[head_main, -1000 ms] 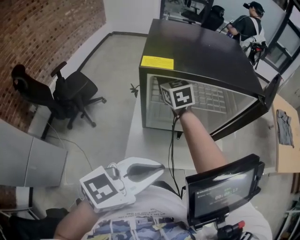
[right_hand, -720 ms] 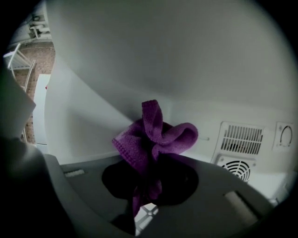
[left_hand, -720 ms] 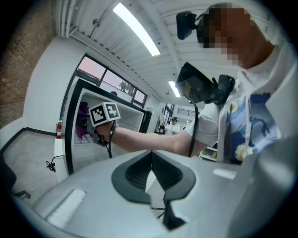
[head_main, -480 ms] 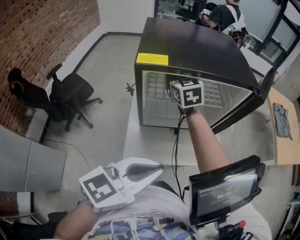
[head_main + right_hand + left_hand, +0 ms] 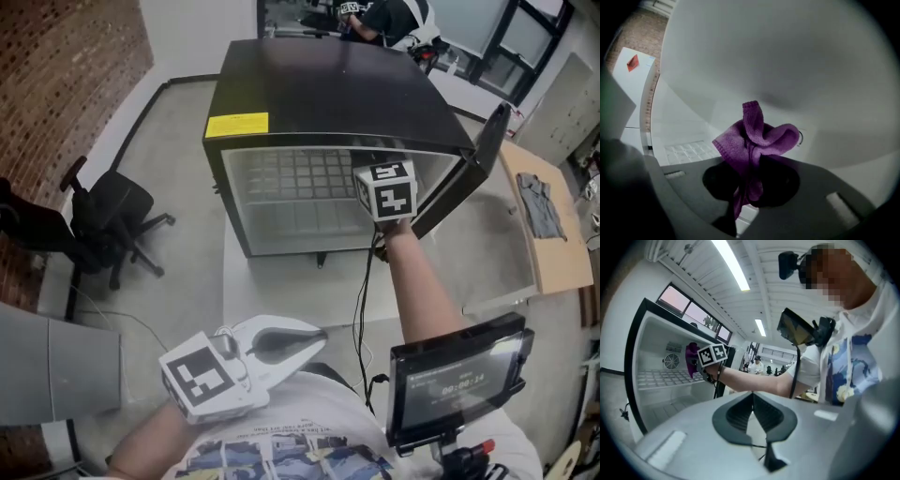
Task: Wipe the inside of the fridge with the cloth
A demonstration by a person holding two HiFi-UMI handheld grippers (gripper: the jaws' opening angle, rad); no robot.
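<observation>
Purple cloth (image 5: 754,138) is inside the fridge (image 5: 328,94), pinched tight in the fingers of our right gripper (image 5: 750,180).

Far on the left we see a brick wall (image 5: 66,94) and a black chair (image 5: 108,220) on the floor. Low down, close to our body, we hold our left gripper (image 5: 751,401). Its fingers are pressed together and nothing is between them. It is well apart from the fridge.

In the middle the black fridge stands on a white counter (image 5: 281,281). It has a yellow sticker (image 5: 236,124) on its top front edge. Inside, the fridge is white, with a wire shelf (image 5: 300,173) and a small round fan (image 5: 671,362) at the back.

Our right arm reaches into the right side of the fridge, above the wire shelf. The cloth bunches up in front of the fingers, and one end hangs down between them. It is very near the white wall inside, but we cannot tell if it touches.

On the right the fridge door (image 5: 469,164) stands open. Past it is a wooden counter (image 5: 553,262) with a grey rag (image 5: 539,202) lying on it. Low on the right, a dark screen (image 5: 459,380) sits in front of our body.
</observation>
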